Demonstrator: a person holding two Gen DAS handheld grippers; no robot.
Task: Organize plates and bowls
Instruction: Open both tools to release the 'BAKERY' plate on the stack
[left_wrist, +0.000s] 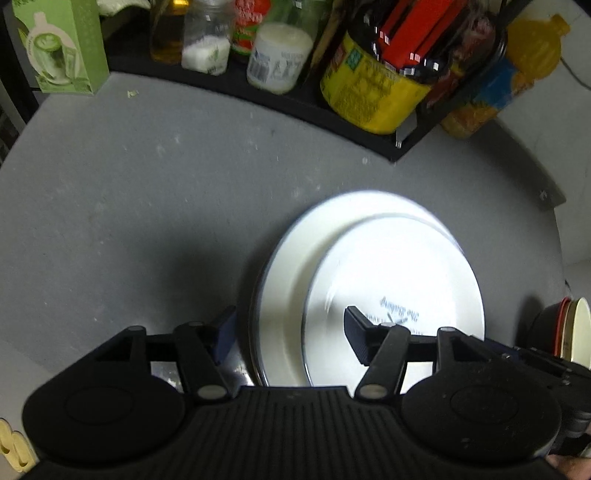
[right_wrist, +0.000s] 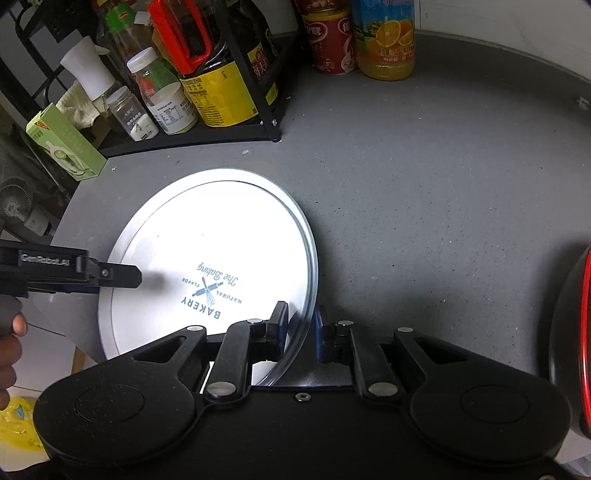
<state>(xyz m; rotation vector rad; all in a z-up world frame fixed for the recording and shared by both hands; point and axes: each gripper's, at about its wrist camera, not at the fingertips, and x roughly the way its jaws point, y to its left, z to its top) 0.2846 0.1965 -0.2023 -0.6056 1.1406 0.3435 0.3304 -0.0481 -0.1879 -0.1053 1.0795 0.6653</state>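
A white printed "Bakery" plate (right_wrist: 207, 258) lies on top of a larger white plate (left_wrist: 291, 266) on the grey counter; the printed plate also shows in the left wrist view (left_wrist: 399, 280). My right gripper (right_wrist: 301, 325) has its jaws close around the printed plate's right rim. My left gripper (left_wrist: 290, 332) is open, straddling the left edge of the stacked plates; it also shows in the right wrist view (right_wrist: 122, 277). Stacked bowls, black, red and cream (left_wrist: 565, 332), stand at the right; their dark red-rimmed edge shows in the right wrist view (right_wrist: 576, 332).
A black rack (right_wrist: 192, 140) with bottles and jars stands at the back. A green box (right_wrist: 66, 147) stands to its left. A red can (right_wrist: 330, 40) and an orange juice bottle (right_wrist: 384, 40) stand at the back right.
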